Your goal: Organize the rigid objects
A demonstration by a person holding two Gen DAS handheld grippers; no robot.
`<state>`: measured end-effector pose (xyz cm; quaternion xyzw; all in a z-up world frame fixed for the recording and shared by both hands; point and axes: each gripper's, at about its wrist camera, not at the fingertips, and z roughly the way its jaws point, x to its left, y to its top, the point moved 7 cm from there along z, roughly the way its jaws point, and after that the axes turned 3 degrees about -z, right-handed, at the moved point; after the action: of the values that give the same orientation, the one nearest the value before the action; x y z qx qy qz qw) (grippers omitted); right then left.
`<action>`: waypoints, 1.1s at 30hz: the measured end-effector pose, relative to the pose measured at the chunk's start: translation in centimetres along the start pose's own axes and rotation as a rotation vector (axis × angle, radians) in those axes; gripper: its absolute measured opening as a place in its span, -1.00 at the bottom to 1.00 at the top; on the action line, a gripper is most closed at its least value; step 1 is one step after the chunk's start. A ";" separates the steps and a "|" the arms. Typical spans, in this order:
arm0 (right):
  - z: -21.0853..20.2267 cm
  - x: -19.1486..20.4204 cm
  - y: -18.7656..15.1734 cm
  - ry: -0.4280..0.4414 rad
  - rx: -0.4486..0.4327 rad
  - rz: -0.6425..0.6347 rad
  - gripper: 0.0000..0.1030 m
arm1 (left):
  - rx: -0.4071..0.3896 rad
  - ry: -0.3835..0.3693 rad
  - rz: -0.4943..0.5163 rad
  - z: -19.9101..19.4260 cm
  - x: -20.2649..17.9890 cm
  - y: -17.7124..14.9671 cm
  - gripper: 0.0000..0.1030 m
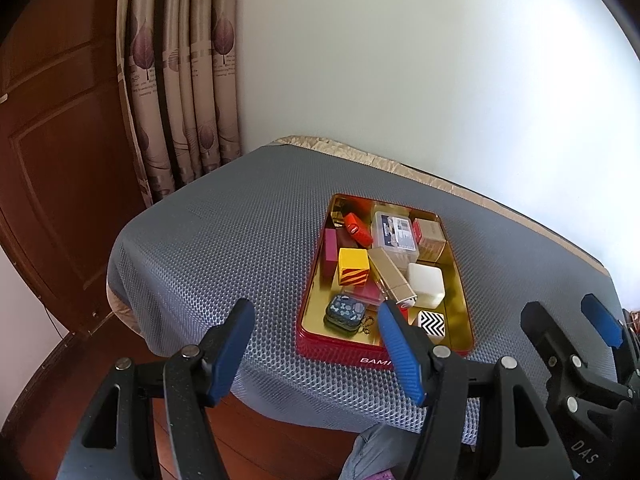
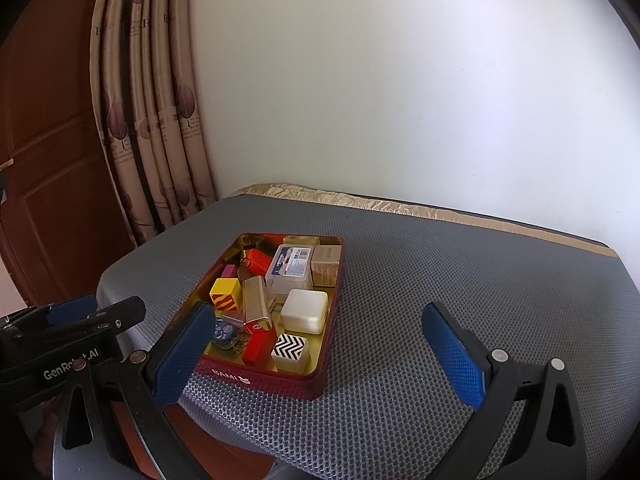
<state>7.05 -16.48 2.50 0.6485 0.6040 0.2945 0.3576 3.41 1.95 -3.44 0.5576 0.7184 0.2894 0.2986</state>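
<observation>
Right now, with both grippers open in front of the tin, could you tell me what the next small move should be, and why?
Probably ease the right gripper forward and down toward the zigzag block. Both grippers, the left gripper included, are open, empty and short of the red tin. That block sits at the tin's near edge with bare gold floor beside it, so it looks easiest to reach.

One red tin sits on one gray mat. Inside the tin there is one yellow block with red stripes, one white cube, one black-and-white zigzag block, one gold bar-shaped box, one clear plastic case, one tan box, one pink block, one blue spotted pouch and two red things. Two hand-held grippers show, one left and one right. One curtain hangs behind.
</observation>
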 end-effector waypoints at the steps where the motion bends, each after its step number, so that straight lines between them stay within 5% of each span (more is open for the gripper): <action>1: 0.0 0.0 0.0 -0.001 0.000 0.000 0.99 | 0.001 -0.001 -0.001 0.0 0.0 0.0 0.28; 26: -0.1 0.9 0.0 0.013 0.010 -0.022 0.99 | 0.009 0.017 0.002 0.3 0.3 -0.1 0.29; 28: -0.1 1.0 0.0 0.014 0.010 -0.023 0.99 | 0.012 0.013 0.005 0.3 0.1 -0.1 0.53; 33: 0.0 1.2 -0.2 0.015 0.014 -0.030 0.99 | 0.002 0.021 0.006 0.1 0.0 -0.2 0.56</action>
<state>7.07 -15.32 2.29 0.6395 0.6185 0.2896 0.3529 3.38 1.96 -3.67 0.5570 0.7201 0.2954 0.2897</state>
